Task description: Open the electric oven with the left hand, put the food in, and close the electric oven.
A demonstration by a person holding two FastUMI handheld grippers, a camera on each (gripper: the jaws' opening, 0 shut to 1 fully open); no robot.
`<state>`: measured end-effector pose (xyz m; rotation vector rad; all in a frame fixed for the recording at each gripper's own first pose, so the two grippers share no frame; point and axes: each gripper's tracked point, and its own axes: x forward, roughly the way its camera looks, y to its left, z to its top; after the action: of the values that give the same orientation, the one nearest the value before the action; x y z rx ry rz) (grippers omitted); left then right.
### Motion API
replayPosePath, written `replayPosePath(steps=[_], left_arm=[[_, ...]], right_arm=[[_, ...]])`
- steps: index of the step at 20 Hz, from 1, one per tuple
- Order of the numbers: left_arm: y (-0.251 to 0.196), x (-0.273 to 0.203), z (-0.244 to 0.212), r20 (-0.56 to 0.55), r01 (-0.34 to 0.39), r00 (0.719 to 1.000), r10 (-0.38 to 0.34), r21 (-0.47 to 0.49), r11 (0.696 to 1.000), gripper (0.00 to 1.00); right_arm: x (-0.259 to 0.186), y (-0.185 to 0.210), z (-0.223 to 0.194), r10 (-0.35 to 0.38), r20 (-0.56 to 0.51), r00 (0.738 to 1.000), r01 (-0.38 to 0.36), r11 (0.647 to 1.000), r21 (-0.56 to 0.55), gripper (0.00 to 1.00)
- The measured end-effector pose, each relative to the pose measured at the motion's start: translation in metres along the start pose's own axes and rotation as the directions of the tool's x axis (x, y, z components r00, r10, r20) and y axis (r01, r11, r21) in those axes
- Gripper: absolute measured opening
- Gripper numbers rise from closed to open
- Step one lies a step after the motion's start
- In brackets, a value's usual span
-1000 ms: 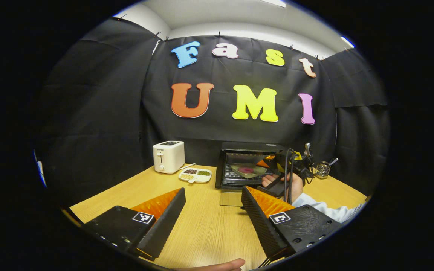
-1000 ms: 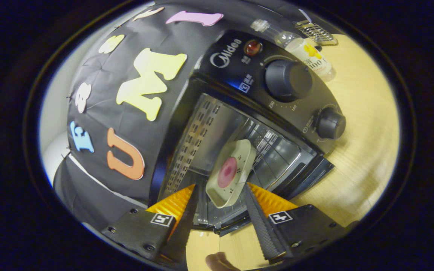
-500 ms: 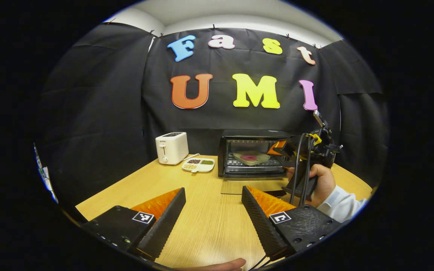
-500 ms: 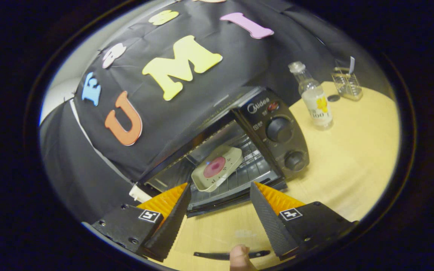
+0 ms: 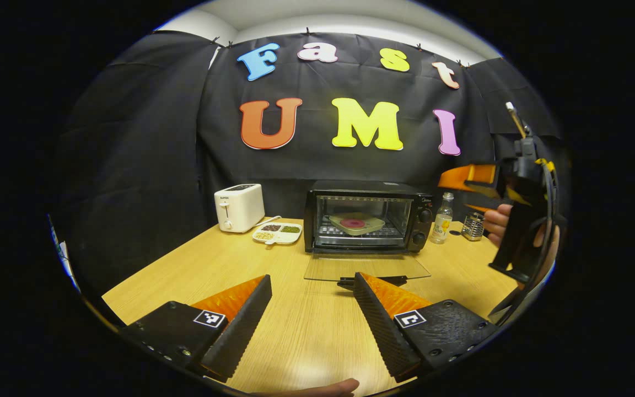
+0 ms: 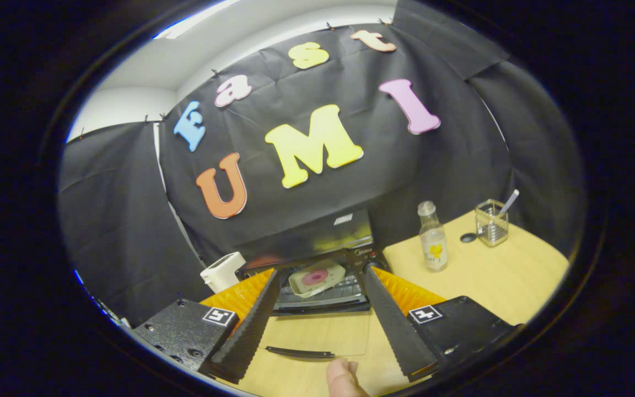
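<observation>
- Electric oven at the bench's back, glass door lying open.
- Plate of food resting on the rack inside.
- Left claw wide, empty, low over the bench.
- Right claw wide, empty, raised before the oven.

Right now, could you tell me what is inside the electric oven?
Inside the oven, whose door lies open, a pale tray holding a round pink food item sits on the wire rack. The space under the rack is hidden.
</observation>
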<state>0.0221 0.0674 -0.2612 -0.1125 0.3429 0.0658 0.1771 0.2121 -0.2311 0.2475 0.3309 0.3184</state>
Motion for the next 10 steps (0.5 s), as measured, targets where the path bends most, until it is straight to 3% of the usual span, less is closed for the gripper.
replayPosePath(steps=[4, 5, 6, 10], left_arm=[[-0.021, 0.018, -0.010, -0.042, 0.032, 0.999, -0.031, 0.023, 0.999, 0.95], [-0.026, 0.022, -0.014, -0.056, 0.039, 0.998, -0.037, 0.024, 0.999, 0.95], [-0.030, 0.026, -0.019, -0.071, 0.046, 0.996, -0.044, 0.024, 0.999, 0.95], [-0.051, 0.041, -0.036, -0.131, 0.081, 0.988, -0.079, 0.008, 0.997, 0.96]], right_arm=[[-0.055, -0.018, 0.048, -0.019, 0.074, 0.997, 0.025, 0.997, -0.078, 0.94], [-0.068, -0.022, 0.060, -0.020, 0.101, 0.995, 0.031, 0.994, -0.103, 0.99], [-0.080, -0.027, 0.072, -0.024, 0.127, 0.992, 0.041, 0.991, -0.128, 0.94], [-0.126, -0.044, 0.102, -0.049, 0.223, 0.974, 0.091, 0.979, -0.183, 0.94]])
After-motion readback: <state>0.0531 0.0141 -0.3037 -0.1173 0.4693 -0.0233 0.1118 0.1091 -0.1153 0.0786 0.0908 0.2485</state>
